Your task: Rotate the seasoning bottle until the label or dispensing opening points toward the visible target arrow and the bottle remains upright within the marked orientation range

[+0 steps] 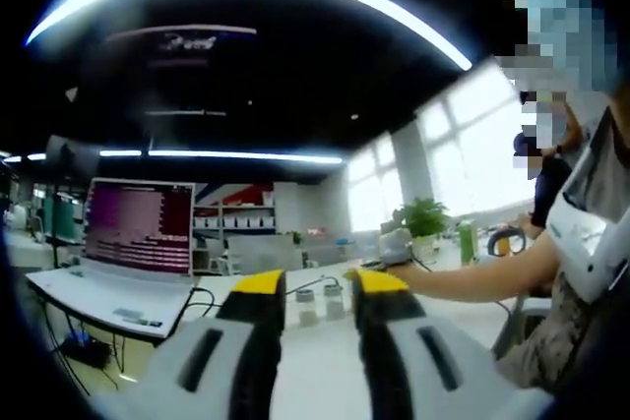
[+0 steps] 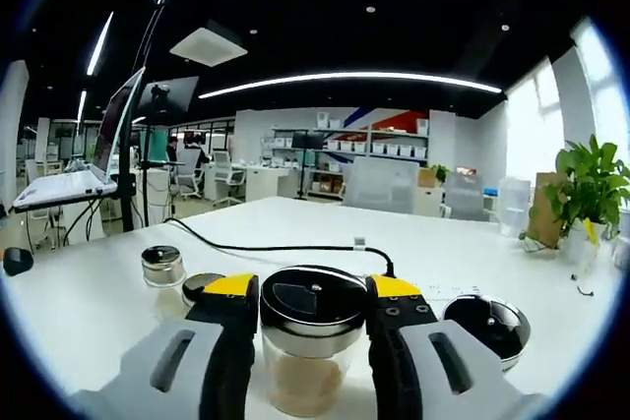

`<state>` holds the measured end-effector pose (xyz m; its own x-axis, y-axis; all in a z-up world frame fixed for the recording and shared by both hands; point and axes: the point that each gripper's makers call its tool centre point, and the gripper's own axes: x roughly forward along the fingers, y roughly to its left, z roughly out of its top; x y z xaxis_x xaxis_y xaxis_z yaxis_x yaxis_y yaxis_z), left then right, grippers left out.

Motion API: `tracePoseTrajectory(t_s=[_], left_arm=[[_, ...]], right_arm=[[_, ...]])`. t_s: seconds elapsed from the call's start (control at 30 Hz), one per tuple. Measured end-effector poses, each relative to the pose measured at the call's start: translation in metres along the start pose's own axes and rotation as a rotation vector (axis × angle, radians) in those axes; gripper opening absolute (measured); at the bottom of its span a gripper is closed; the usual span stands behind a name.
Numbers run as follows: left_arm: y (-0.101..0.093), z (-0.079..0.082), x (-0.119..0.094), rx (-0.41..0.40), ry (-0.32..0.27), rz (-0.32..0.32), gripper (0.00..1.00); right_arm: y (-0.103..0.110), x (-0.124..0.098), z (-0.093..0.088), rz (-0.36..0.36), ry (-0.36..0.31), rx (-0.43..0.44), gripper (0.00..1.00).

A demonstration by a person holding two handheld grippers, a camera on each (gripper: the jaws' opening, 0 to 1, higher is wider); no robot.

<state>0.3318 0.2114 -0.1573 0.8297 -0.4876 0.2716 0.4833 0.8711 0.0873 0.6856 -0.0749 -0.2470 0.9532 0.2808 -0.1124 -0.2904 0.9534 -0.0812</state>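
Note:
In the right gripper view, the seasoning bottle stands upright on the white table. It is clear glass with a black round lid and brownish powder inside. My right gripper has its yellow-tipped jaws pressed against both sides of the lid, shut on the bottle. I cannot see a label or a dispensing opening on the bottle. In the left gripper view, my left gripper is held above the table with its jaws apart and nothing between them. Two small jars show far off through the gap.
A silver-lidded jar, a dark lid and a black-lidded jar stand around the bottle. A black cable crosses the table. A plant is at the right. An open laptop sits left, and a person's forearm reaches in from the right.

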Motion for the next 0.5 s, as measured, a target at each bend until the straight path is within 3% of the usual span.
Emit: tracePoseTrajectory(t_s=[0.5], left_arm=[[0.0006,-0.0025,0.0015,-0.012,0.003,-0.003,0.28]], right_arm=[[0.0014,-0.0045,0.0006,-0.004,-0.011,-0.001,0.41]])
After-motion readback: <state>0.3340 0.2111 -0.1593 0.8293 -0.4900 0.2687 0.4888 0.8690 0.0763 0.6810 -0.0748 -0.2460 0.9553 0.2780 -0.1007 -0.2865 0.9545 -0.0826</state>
